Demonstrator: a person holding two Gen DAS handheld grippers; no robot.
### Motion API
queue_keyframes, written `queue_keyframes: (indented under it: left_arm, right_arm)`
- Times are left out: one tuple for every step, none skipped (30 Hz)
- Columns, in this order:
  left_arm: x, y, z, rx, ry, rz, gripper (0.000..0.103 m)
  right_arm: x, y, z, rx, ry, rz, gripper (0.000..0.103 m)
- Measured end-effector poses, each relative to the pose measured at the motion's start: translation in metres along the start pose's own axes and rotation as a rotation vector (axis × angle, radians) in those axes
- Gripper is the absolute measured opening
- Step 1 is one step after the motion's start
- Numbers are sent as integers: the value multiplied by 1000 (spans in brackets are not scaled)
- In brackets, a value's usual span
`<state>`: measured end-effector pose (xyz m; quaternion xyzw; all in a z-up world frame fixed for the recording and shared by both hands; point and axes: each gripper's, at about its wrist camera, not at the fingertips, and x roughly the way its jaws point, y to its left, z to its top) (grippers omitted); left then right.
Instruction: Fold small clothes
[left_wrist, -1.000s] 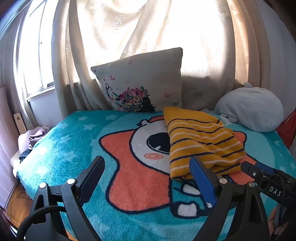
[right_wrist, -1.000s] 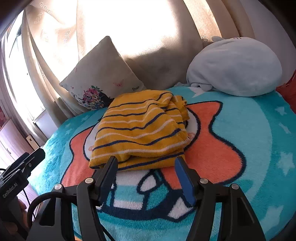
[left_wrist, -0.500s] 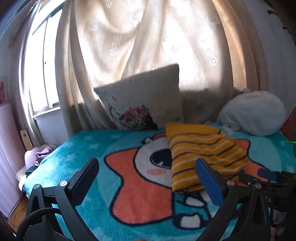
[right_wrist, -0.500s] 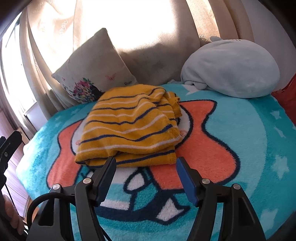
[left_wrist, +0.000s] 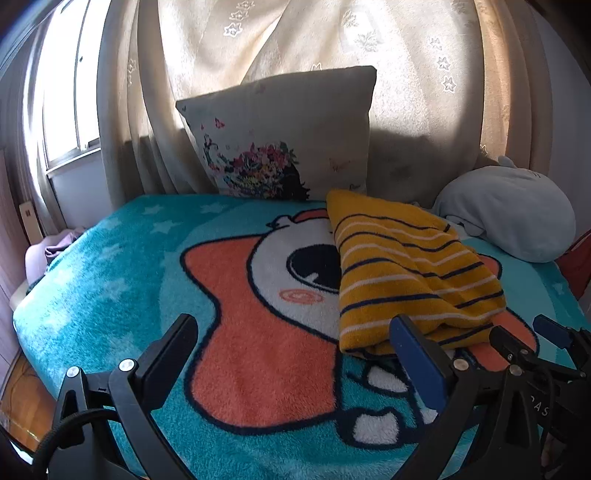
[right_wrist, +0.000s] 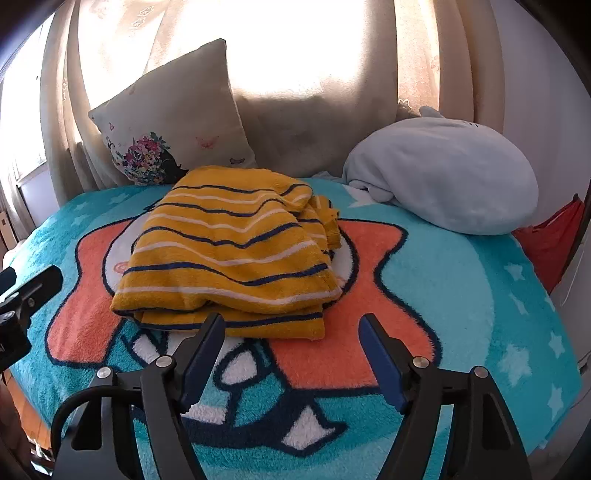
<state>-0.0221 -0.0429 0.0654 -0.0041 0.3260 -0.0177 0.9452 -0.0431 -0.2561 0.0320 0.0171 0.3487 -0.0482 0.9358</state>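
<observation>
A yellow garment with navy and white stripes (right_wrist: 236, 251) lies folded in a thick stack on the teal cartoon blanket (right_wrist: 461, 295). It also shows in the left wrist view (left_wrist: 410, 269), right of centre. My right gripper (right_wrist: 291, 328) is open and empty, hovering just in front of the garment's near edge. My left gripper (left_wrist: 291, 332) is open and empty, over the orange star print to the left of the garment. The right gripper's fingertips (left_wrist: 517, 339) show at the right edge of the left wrist view.
A floral pillow (left_wrist: 284, 136) leans on the curtain at the back. A pale blue plush (right_wrist: 443, 184) lies at the back right. A red item (right_wrist: 550, 243) sits at the bed's right edge. Purple clothes (left_wrist: 51, 251) lie off the bed's left side.
Both grippers stayed open and empty. The left view tilted up and came back down. The right gripper drew back a little from the garment and shifted slightly.
</observation>
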Motion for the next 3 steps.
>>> queue_keyframes:
  left_arm:
    - [1,1,0,-3,5,-3,103]
    - [1,1,-1,-6,8,-4,103]
    - [1,1,-1,-6,10,-4,103]
  right_arm:
    - [1,0,0,-1,3,2,80]
    - [1,0,1,0,7,4,80]
    - [2,0,1,2,12,2,80]
